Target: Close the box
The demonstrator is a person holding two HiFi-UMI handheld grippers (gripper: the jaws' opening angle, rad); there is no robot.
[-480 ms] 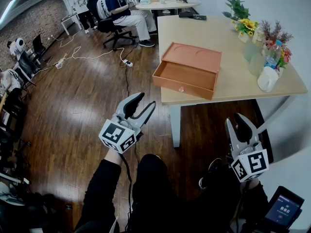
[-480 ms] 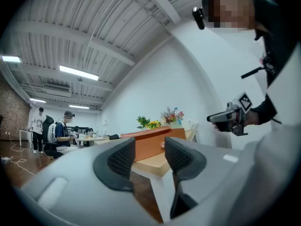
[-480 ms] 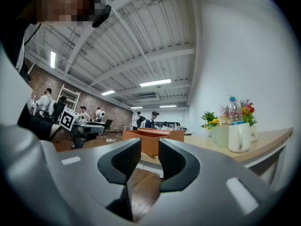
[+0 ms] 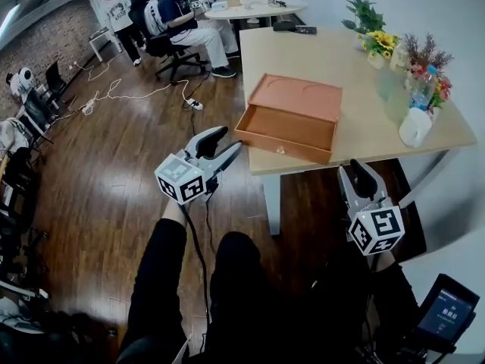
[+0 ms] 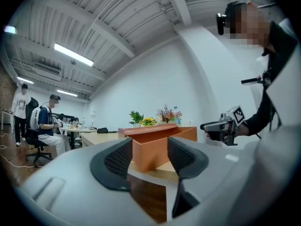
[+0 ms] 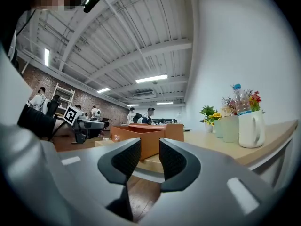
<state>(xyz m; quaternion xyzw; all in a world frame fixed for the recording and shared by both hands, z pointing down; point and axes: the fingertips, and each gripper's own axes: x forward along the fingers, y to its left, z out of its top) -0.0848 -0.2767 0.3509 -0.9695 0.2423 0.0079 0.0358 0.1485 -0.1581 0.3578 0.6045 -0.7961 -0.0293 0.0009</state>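
Note:
An orange box lies on the wooden table, its drawer pulled out toward the front edge, a small knob on its face. My left gripper hovers off the table just left of the drawer's front corner, jaws slightly apart and empty. The left gripper view looks between the pads at the box. My right gripper is below the table's front edge, right of the drawer, shut and empty. In the right gripper view the box lies ahead past the gripper.
Potted flowers, pale vases, a bottle and a white mug stand at the table's right side. People sit on chairs at a round table behind. Cables trail over the wood floor. A small screen sits at lower right.
Both grippers have come up and forward toward the table's front edge. The left one now sits close to the drawer's front left corner. The box has not moved.

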